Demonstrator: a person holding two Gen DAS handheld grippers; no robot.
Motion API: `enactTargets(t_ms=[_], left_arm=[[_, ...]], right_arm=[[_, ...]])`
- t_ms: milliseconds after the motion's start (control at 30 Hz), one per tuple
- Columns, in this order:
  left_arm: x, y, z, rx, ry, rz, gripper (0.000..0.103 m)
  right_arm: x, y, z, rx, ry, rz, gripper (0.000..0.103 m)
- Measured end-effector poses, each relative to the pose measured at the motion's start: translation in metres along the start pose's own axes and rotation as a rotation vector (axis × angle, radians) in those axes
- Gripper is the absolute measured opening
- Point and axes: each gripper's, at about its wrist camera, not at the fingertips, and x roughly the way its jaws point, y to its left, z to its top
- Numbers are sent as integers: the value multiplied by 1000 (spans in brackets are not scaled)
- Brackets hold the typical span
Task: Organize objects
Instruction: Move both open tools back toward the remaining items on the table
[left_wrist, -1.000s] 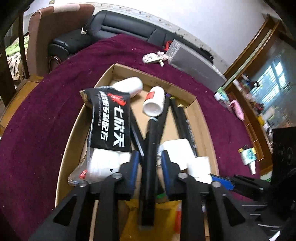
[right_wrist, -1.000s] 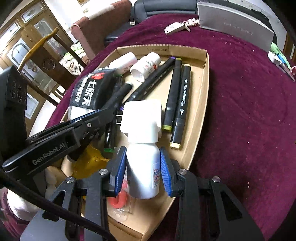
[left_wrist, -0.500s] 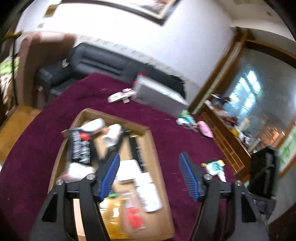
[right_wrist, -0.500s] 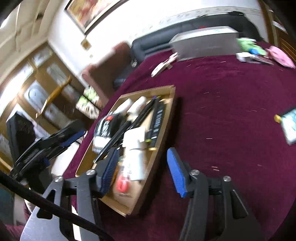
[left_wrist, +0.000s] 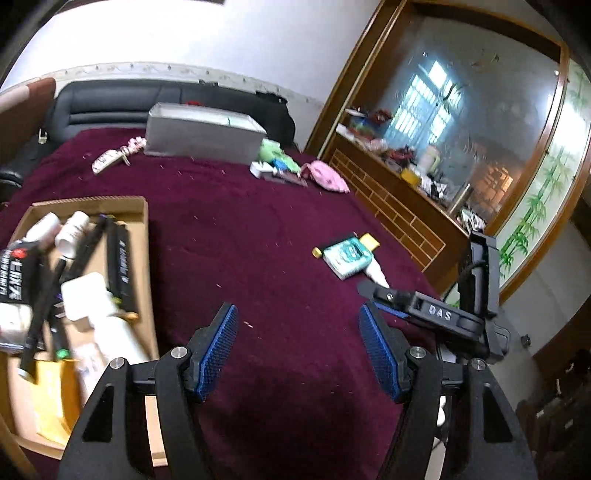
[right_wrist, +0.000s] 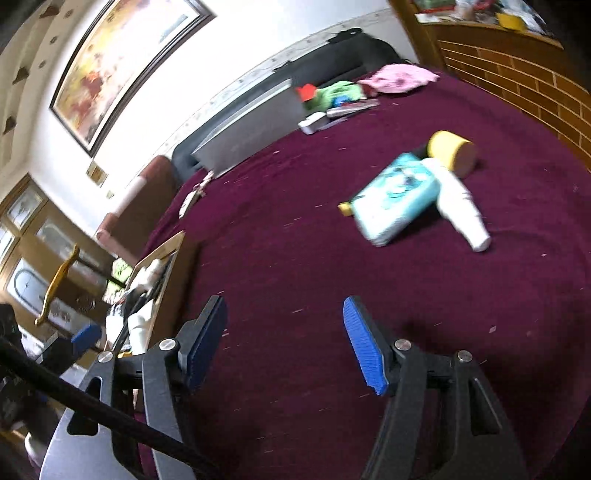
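Cardboard tray (left_wrist: 142, 236): far left, right wall bordering bare maroon counter (left_wrist: 266, 236).
Left gripper (left_wrist: 297, 349): open, empty.
Right gripper (right_wrist: 282, 341): open, empty, jaws just widened.
Teal packet (right_wrist: 397, 199): ahead, well clear.

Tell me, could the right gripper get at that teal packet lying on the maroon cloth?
Probably yes. The right gripper is open and empty, and only bare maroon cloth lies between it and the teal packet, though a white bottle rests against the packet.
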Motion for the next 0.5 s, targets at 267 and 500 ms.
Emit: enactTargets(t_ms=[267,500], left_arm=[[19,-22,-2,29,43,-5,62],[35,-20,-7,0,80,-11,62]], right_arm=[[-5,-32,-2,70,-37,101,69],[-3,-22,-6,9,-19,92,71]])
